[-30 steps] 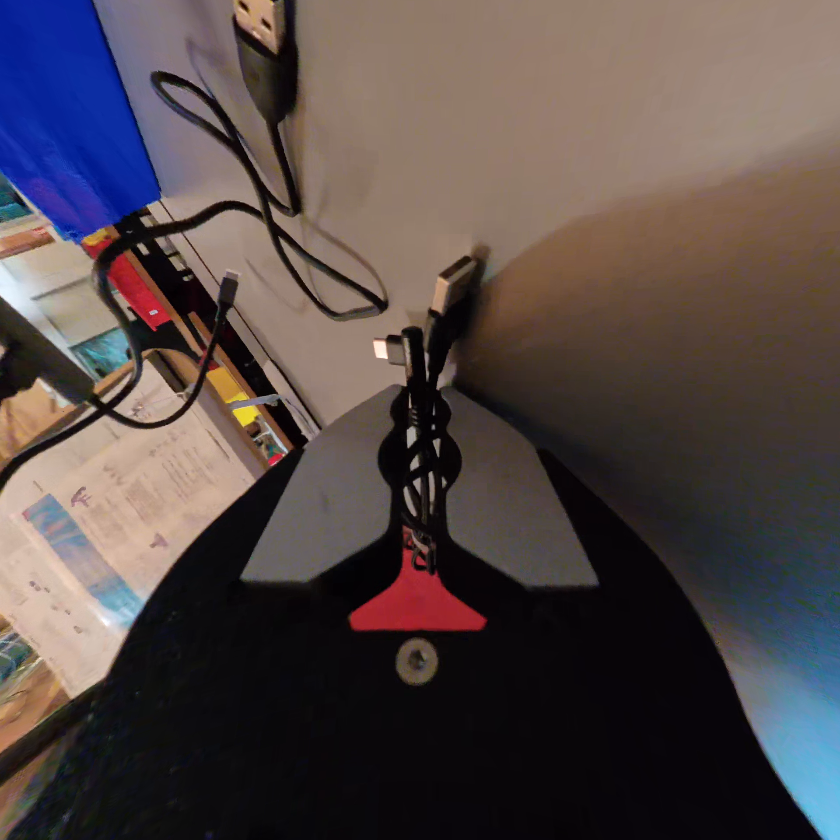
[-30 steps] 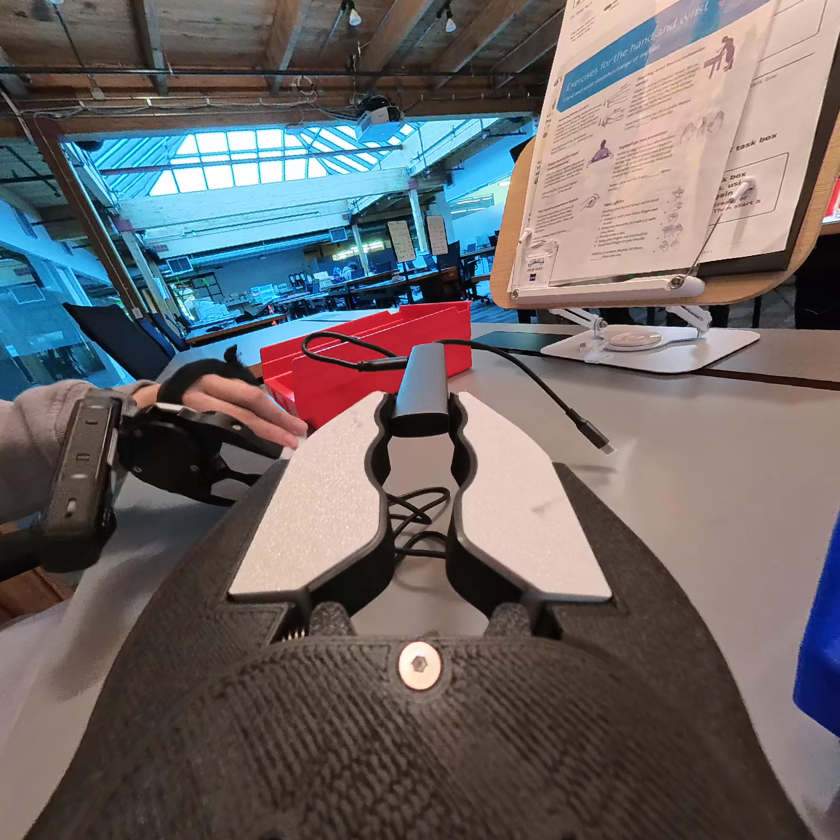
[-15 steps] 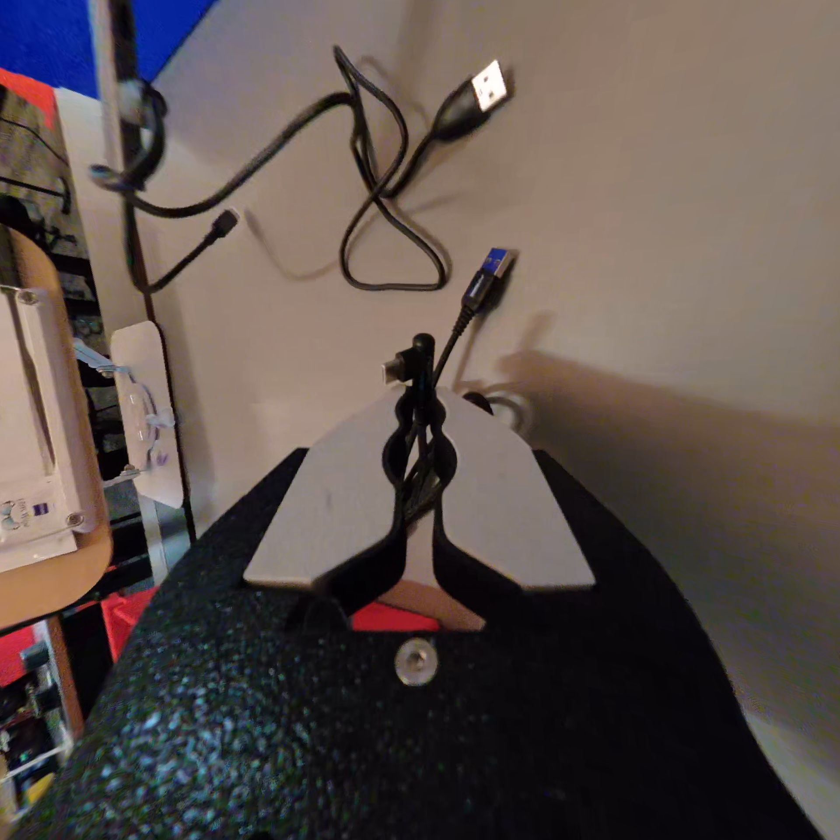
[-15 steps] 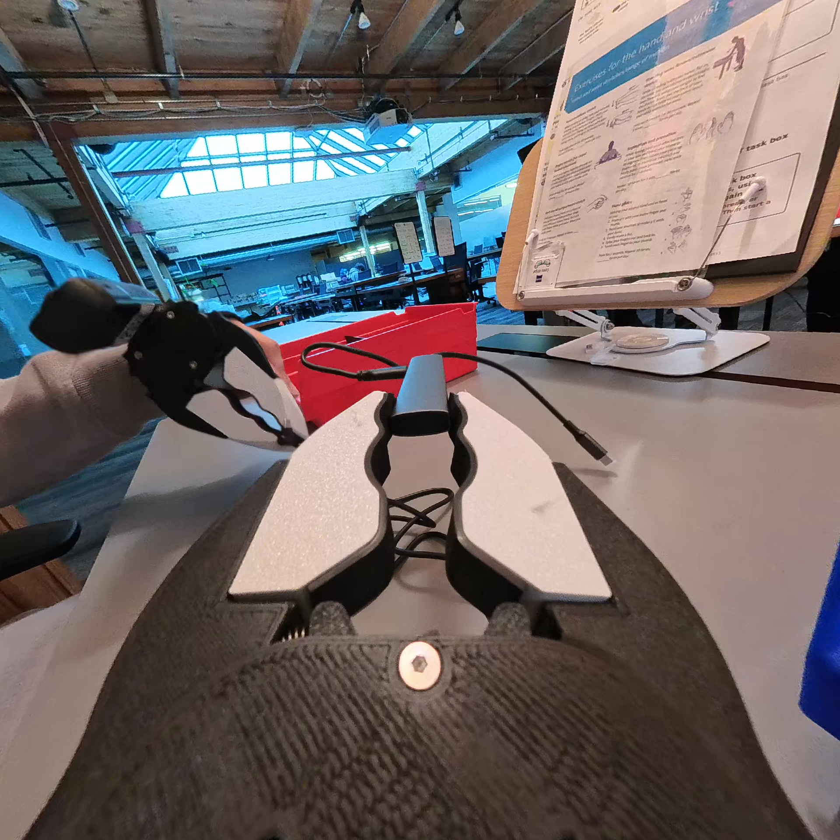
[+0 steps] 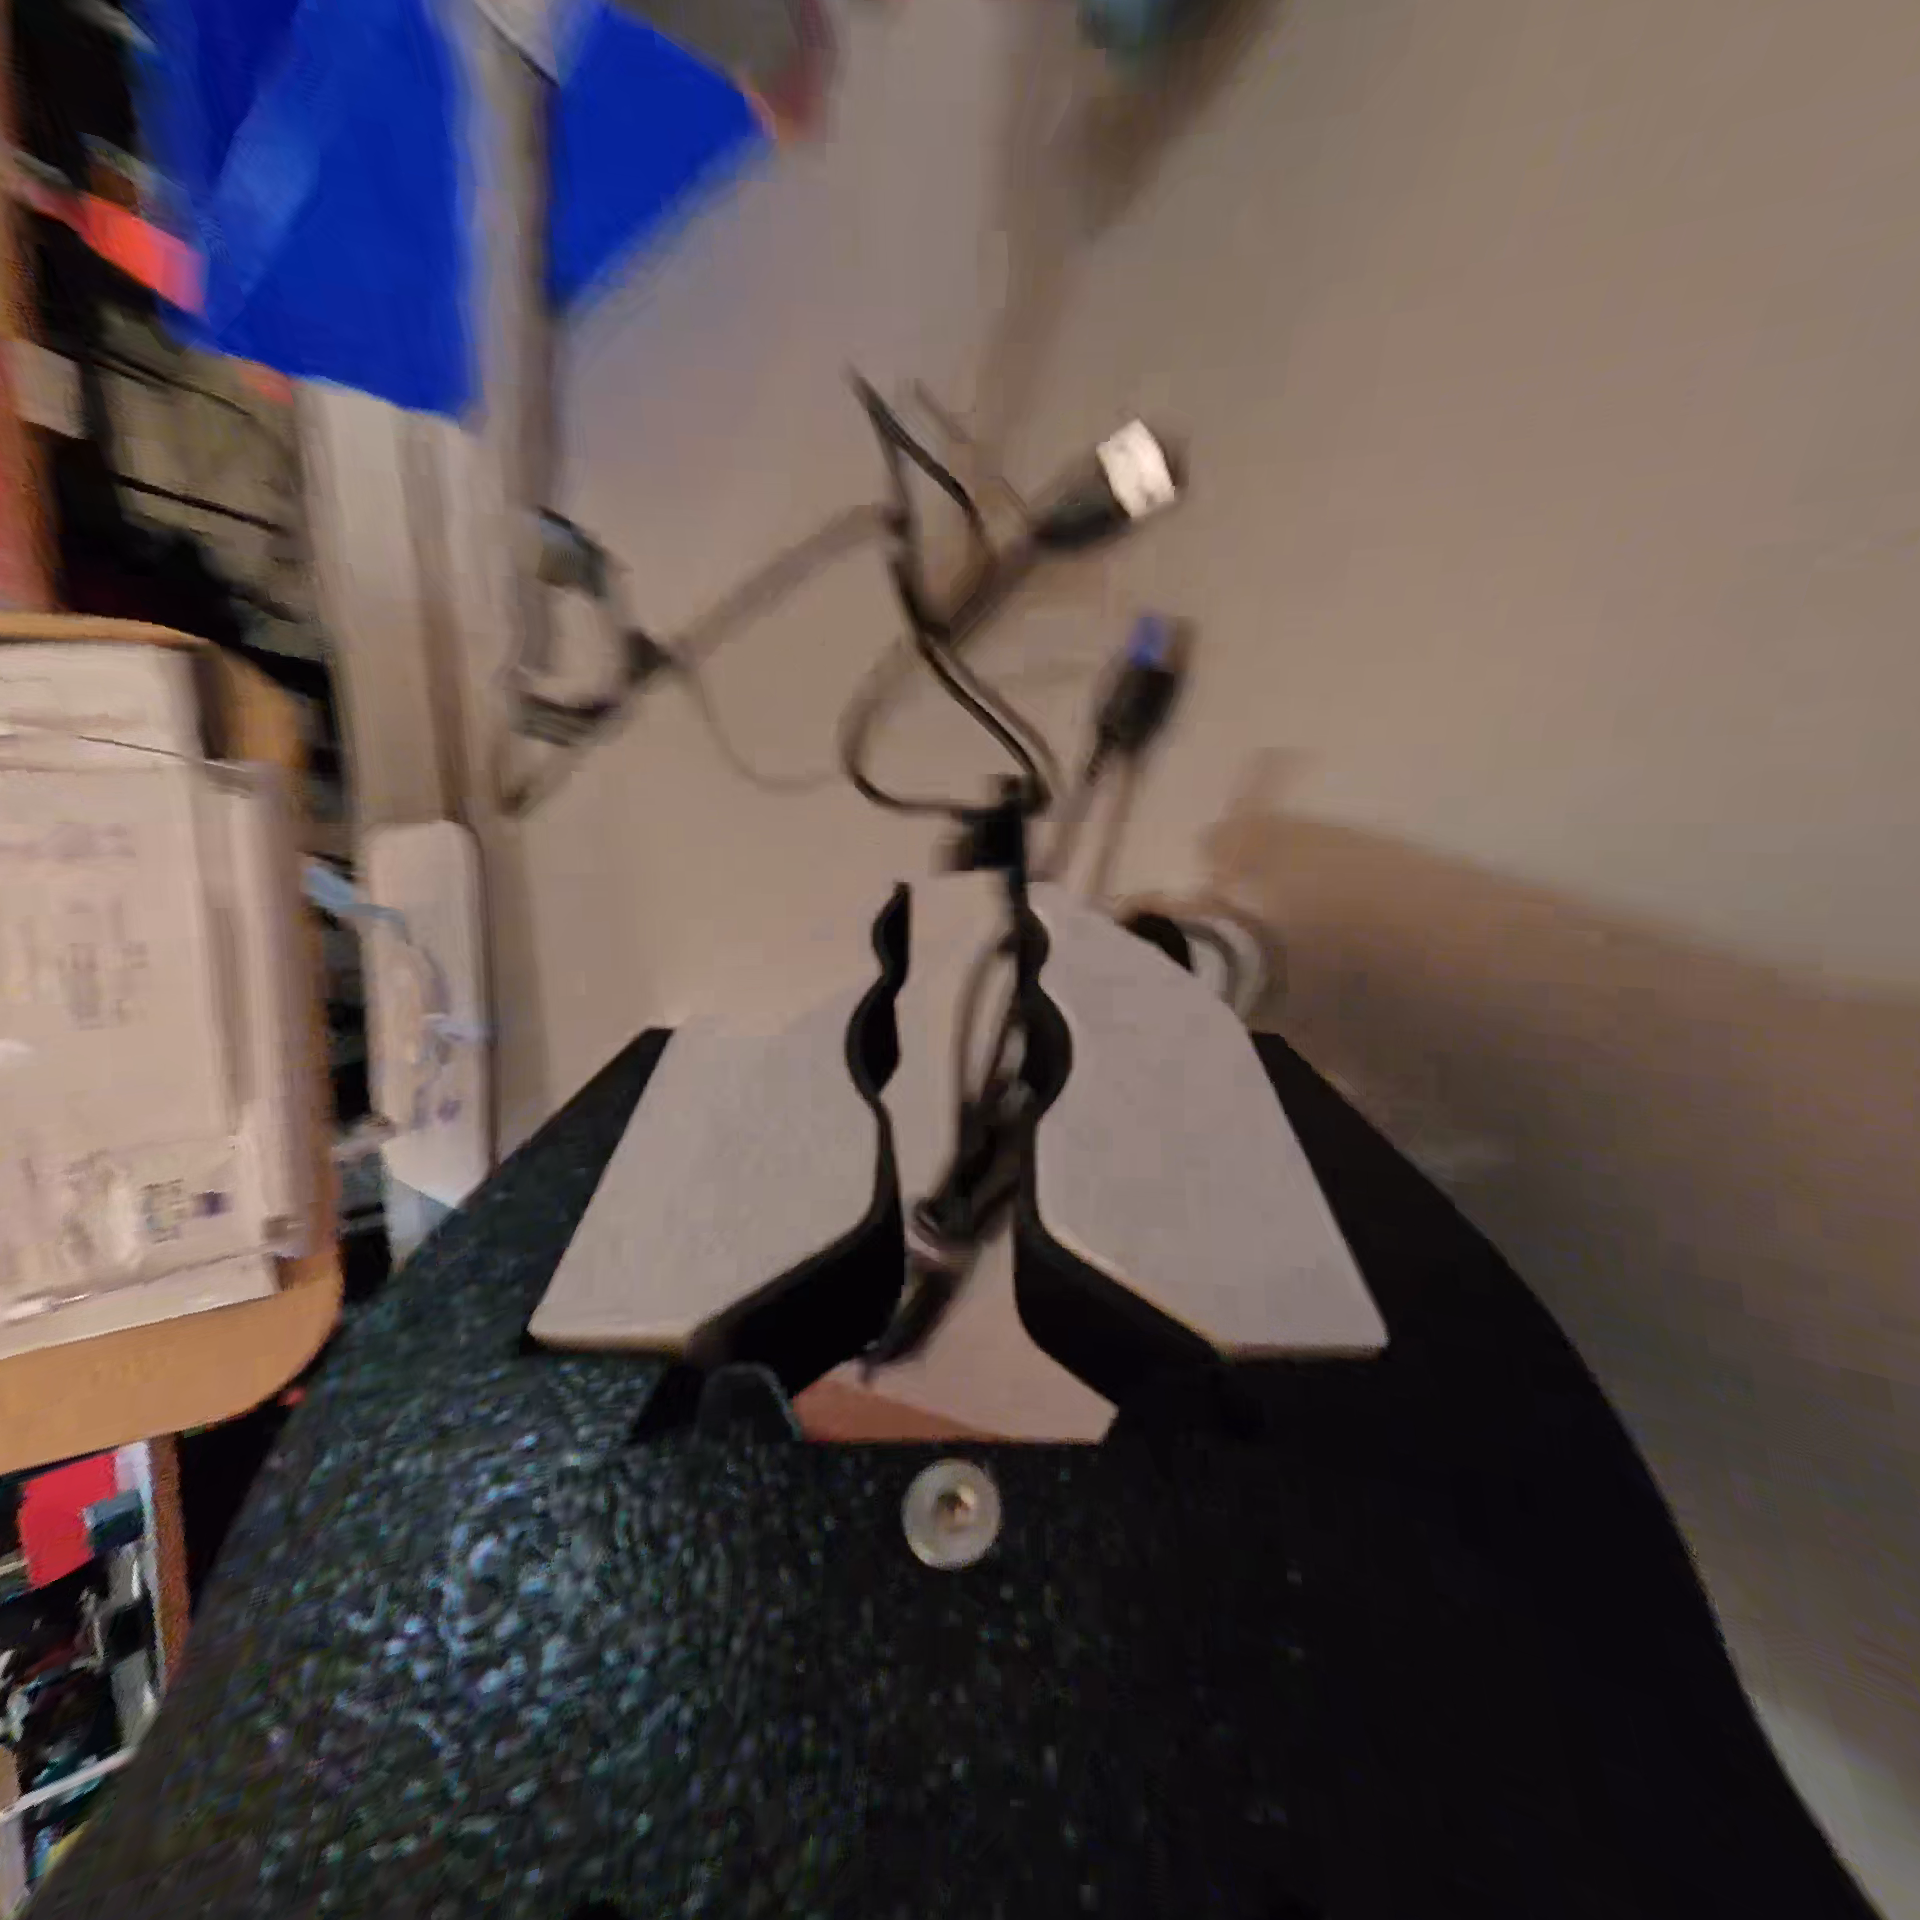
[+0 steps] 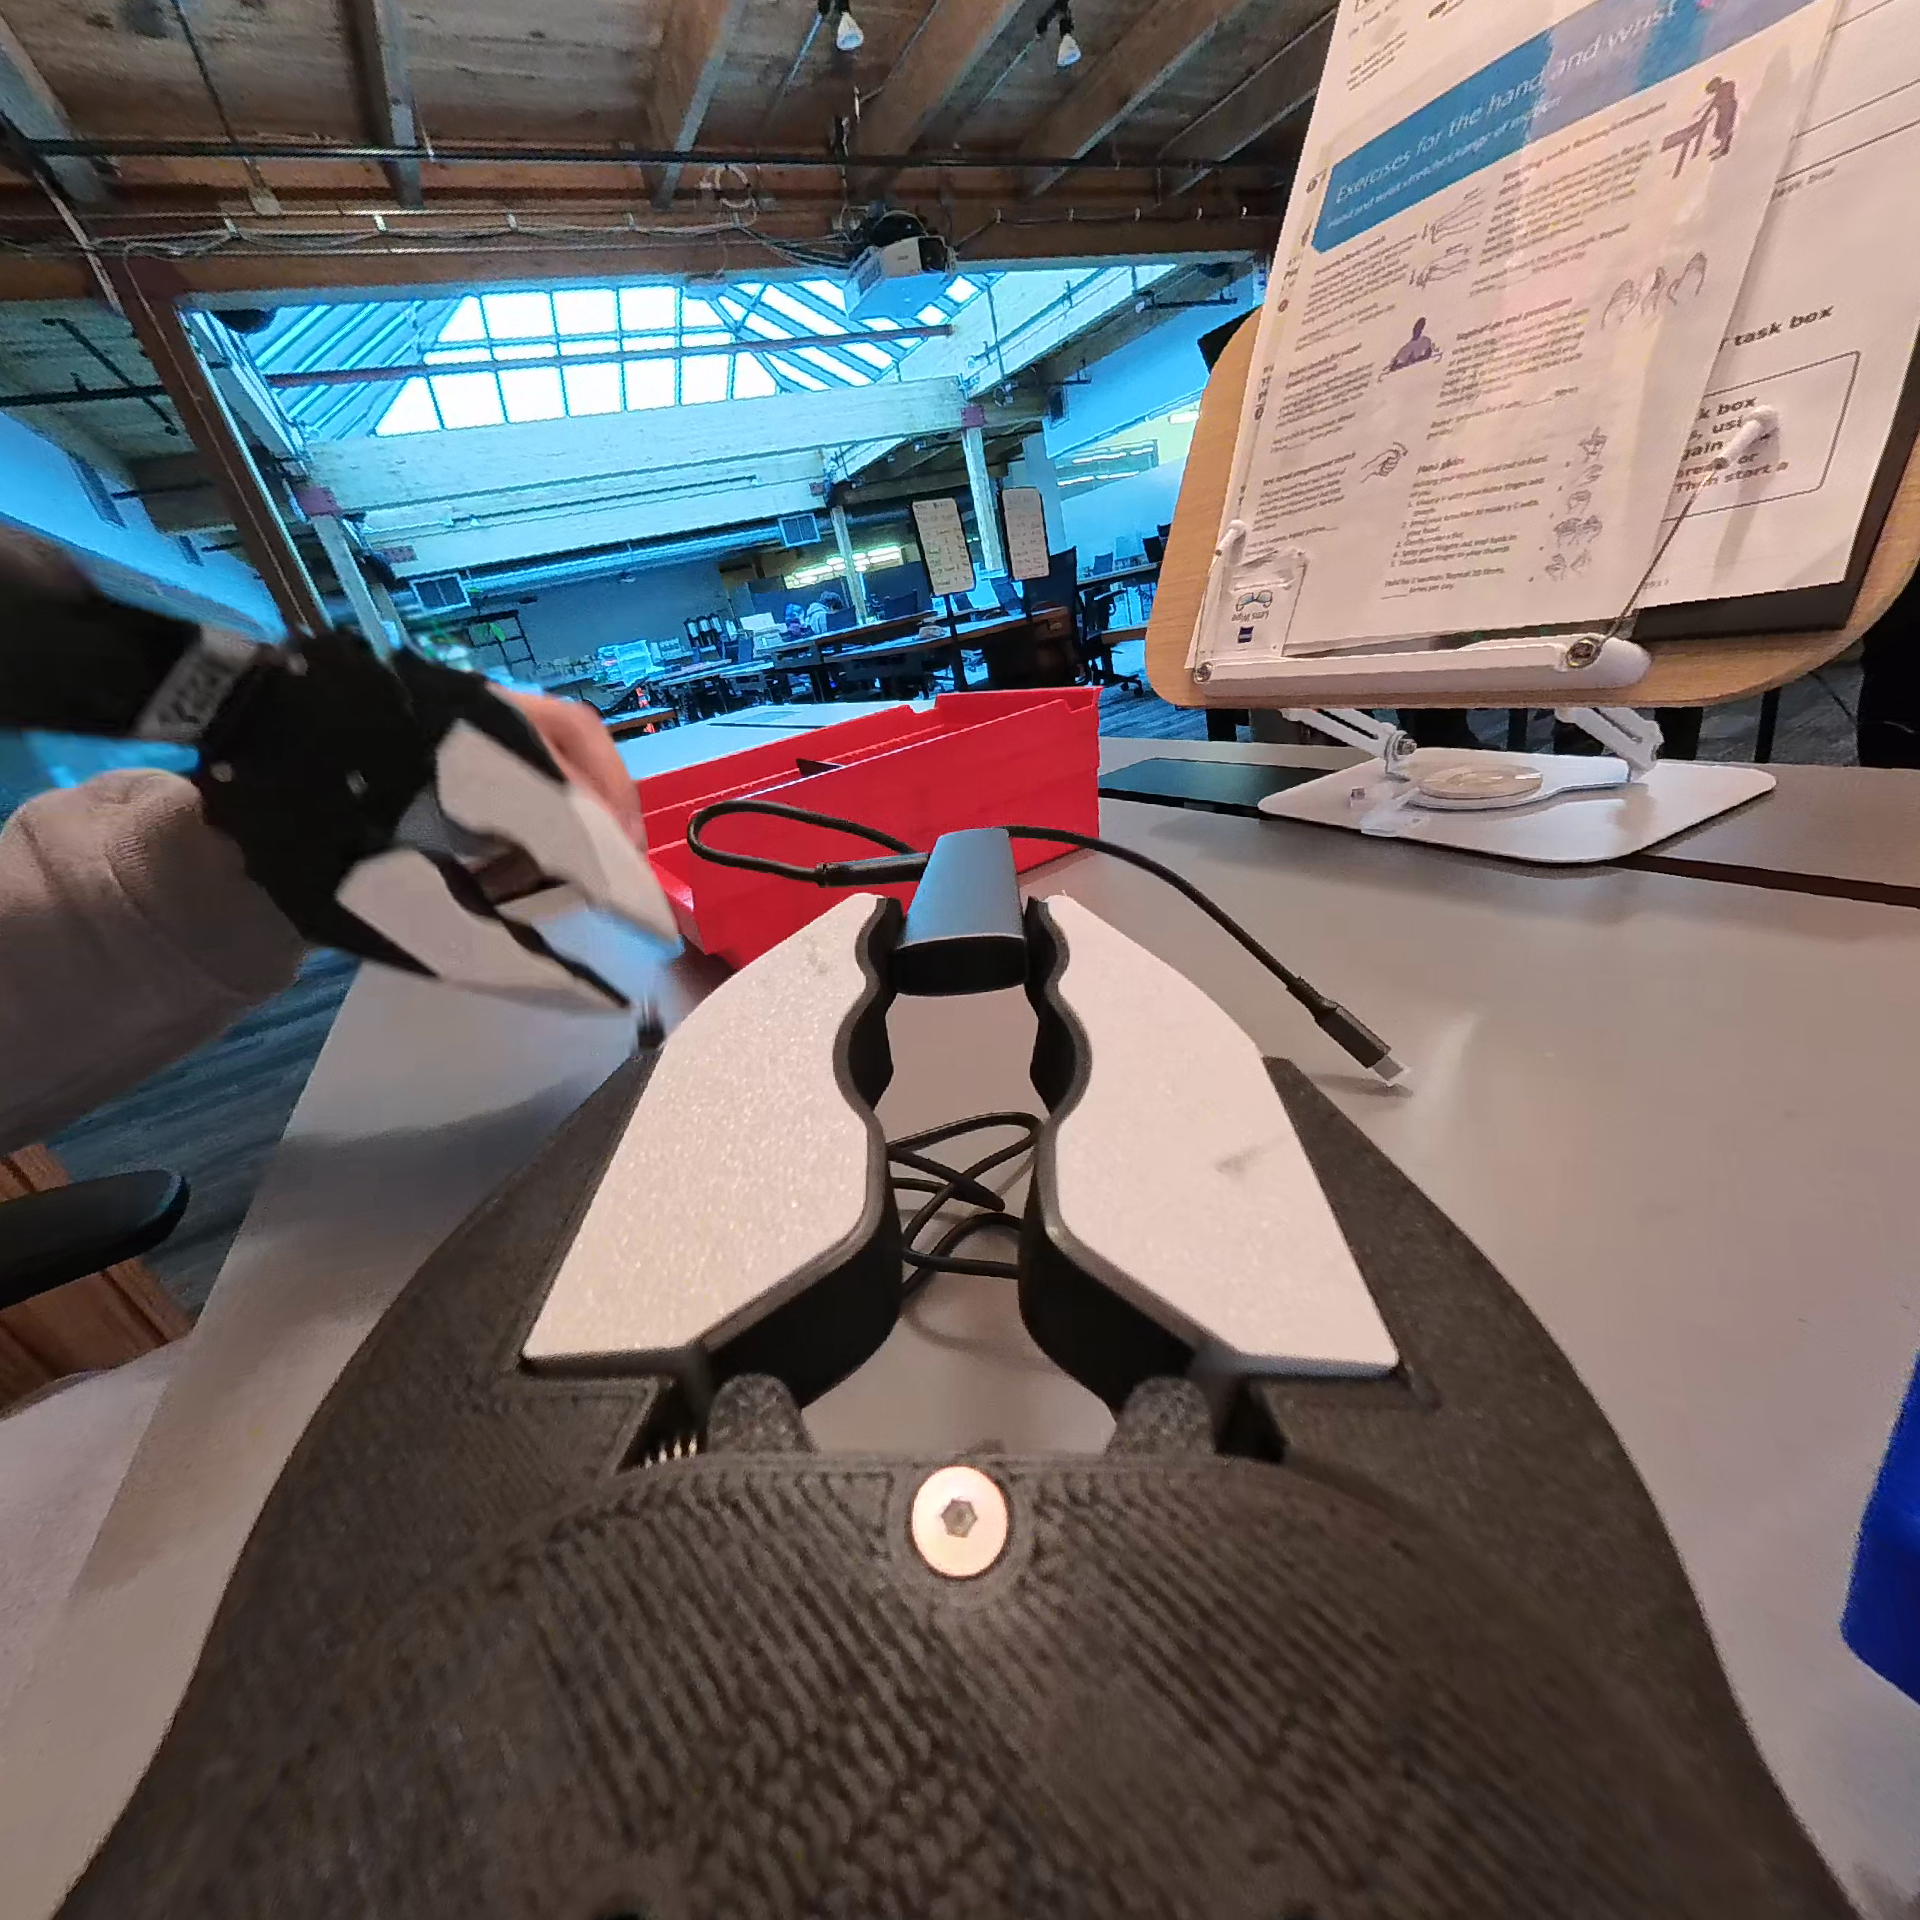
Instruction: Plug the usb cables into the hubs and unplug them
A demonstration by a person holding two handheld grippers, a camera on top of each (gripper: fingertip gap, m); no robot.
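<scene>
My right gripper (image 6: 961,925) is shut on the near end of a grey USB hub (image 6: 961,883), held just above the grey table (image 6: 1558,1091). The hub's black lead ends in a free plug (image 6: 1361,1060). My left gripper (image 5: 966,909) is open; a bundled black cable (image 5: 977,1122) lies in the gap against the right finger. The view is blurred. Beyond it on the table lie a silver USB plug (image 5: 1138,483) and a blue-tipped USB plug (image 5: 1148,665) with looped black cable. The left gripper also shows in the right wrist view (image 6: 644,966), left of the hub.
A red bin (image 6: 883,769) stands behind the hub. A document stand with papers (image 6: 1507,790) is at the back right. A blue bin (image 6: 1886,1558) is at the right edge, and also shows in the left wrist view (image 5: 343,208). The table's left edge is near the person's sleeve (image 6: 104,935).
My left gripper's jaws have opened and let go of the bundled black cable. It has also moved closer to the hub. My right gripper stays shut on the hub, nearly still.
</scene>
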